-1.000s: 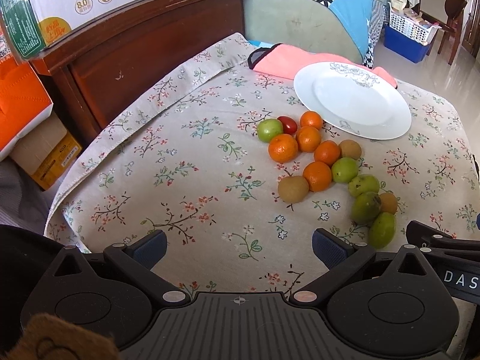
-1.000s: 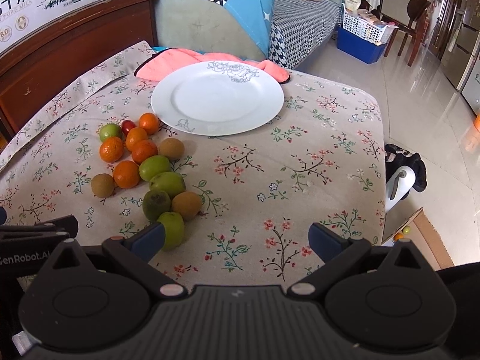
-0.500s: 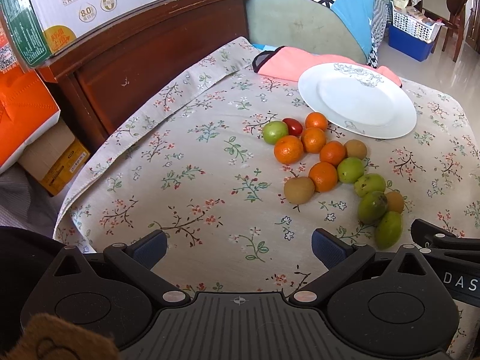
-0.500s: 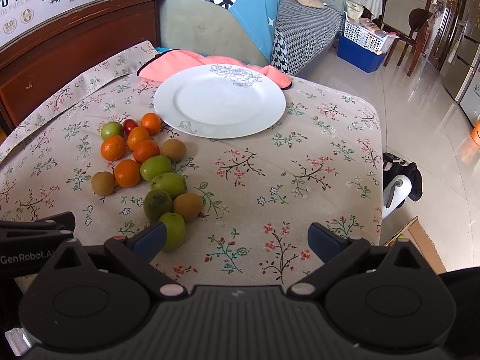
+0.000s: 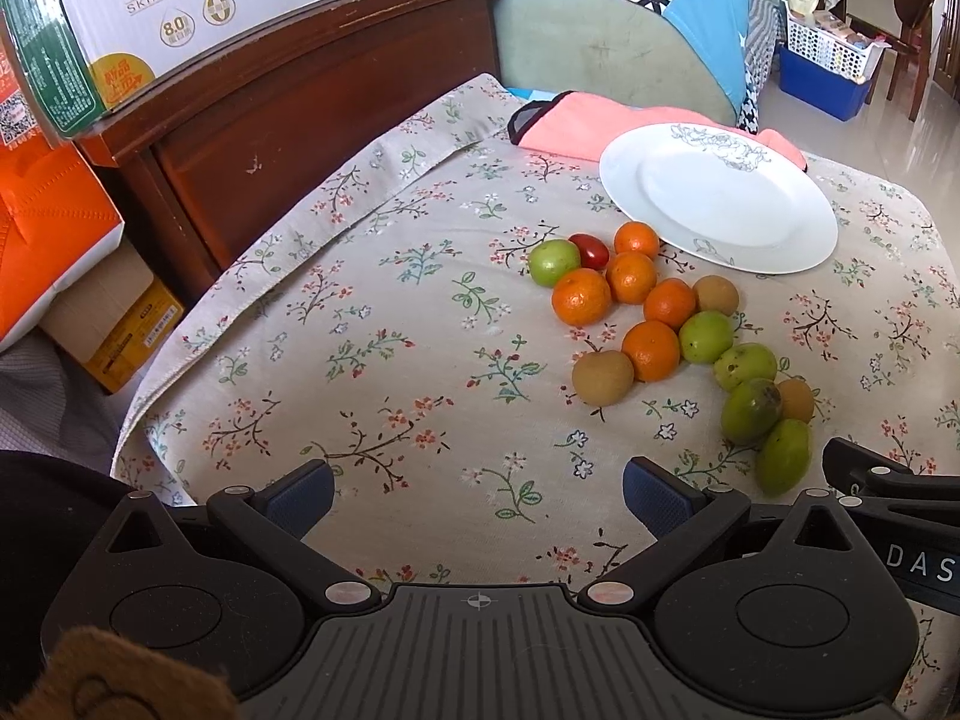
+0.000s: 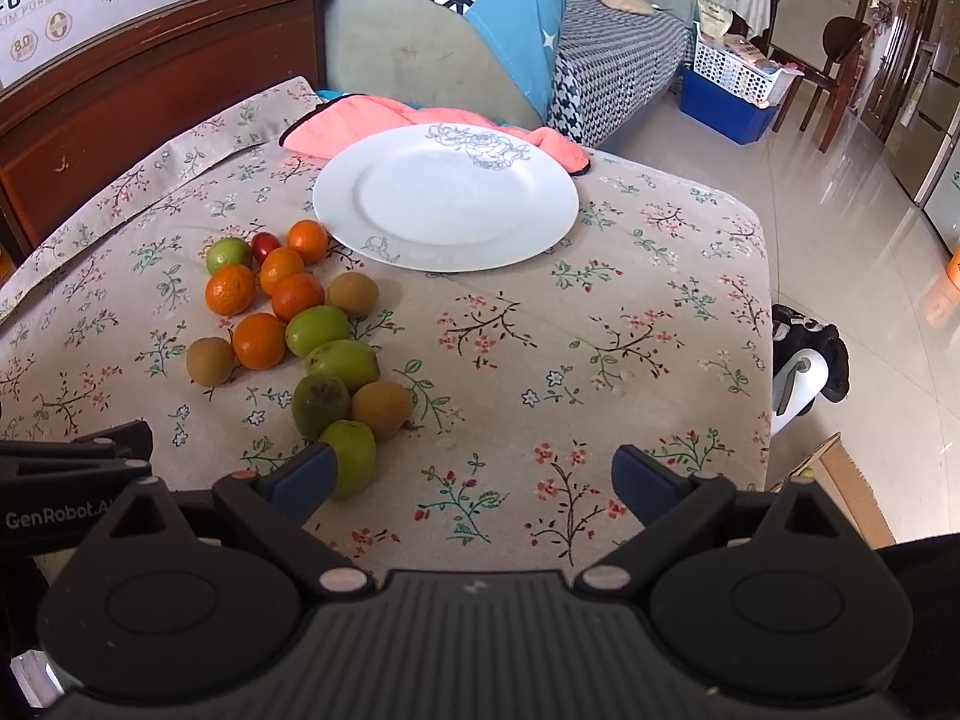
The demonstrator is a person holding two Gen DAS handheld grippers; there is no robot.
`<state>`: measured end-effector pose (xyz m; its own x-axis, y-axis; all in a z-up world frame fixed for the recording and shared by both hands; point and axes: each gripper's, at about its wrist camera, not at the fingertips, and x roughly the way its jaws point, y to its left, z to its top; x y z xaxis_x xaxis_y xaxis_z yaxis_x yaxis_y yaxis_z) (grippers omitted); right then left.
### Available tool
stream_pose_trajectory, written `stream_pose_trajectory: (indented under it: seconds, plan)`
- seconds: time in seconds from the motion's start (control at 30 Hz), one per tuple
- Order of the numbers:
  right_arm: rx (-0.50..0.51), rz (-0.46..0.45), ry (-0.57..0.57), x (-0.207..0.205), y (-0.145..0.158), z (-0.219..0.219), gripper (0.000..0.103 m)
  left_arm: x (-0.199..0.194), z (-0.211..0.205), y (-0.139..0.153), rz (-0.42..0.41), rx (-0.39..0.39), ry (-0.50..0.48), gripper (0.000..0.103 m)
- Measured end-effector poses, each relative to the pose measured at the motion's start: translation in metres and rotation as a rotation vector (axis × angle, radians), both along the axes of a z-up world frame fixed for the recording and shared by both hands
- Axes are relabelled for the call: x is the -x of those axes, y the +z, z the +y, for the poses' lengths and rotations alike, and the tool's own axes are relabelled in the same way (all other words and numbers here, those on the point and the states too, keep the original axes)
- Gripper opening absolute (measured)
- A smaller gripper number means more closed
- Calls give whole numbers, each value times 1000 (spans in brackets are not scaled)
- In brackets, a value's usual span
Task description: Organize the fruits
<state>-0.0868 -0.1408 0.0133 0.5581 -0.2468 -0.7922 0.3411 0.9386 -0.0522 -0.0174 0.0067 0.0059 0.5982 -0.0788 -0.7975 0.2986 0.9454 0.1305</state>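
- Two grippers hang low over the near edge of the table, side by side, and neither has hold of anything.
- Left gripper point(image 5: 478, 495): jaws spread wide over bare flowered cloth point(image 5: 372, 324), with the fruit off to its right.
- Right gripper point(image 6: 470, 477): just as wide, and its left pad point(image 6: 303, 477) sits right at the nearest green fruit point(image 6: 351, 465); whether they touch I cannot tell.
- Fruit in a loose chain on the cloth: five oranges point(image 5: 581, 304), green ones, brown ones point(image 5: 602, 377) and one small red tomato point(image 5: 589, 250) tucked at the far end.
- Plate point(image 6: 360, 180) beyond the fruit, white, nothing on it; the farthest orange point(image 6: 307, 241) lies just beside its rim.
- Pink towel point(image 5: 576, 126) pokes out from under the plate's far side.
- Only the left view gives the milk carton point(image 5: 198, 12) full on, up on the wooden headboard point(image 5: 300, 138), plus orange and yellow boxes down beside the table.
- Only the right view opens onto the room: checked sofa point(image 6: 618, 54), blue bin point(image 6: 729, 111) with a white basket on top, a chair point(image 6: 840, 54), shiny tiled floor.
- Each view catches the other gripper's black arm at its edge.
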Motion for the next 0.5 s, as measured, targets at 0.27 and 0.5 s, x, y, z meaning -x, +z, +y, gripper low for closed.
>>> stream_pose_trajectory:
  seconds: [0.27,0.5]
  plan:
    - [-15,-27,9,3,3,-5,96,-2,-1,2,32,33,-23,102]
    - [-93,-98,22,14,10,-22,96,-15,0,13,5,33,-48,103]
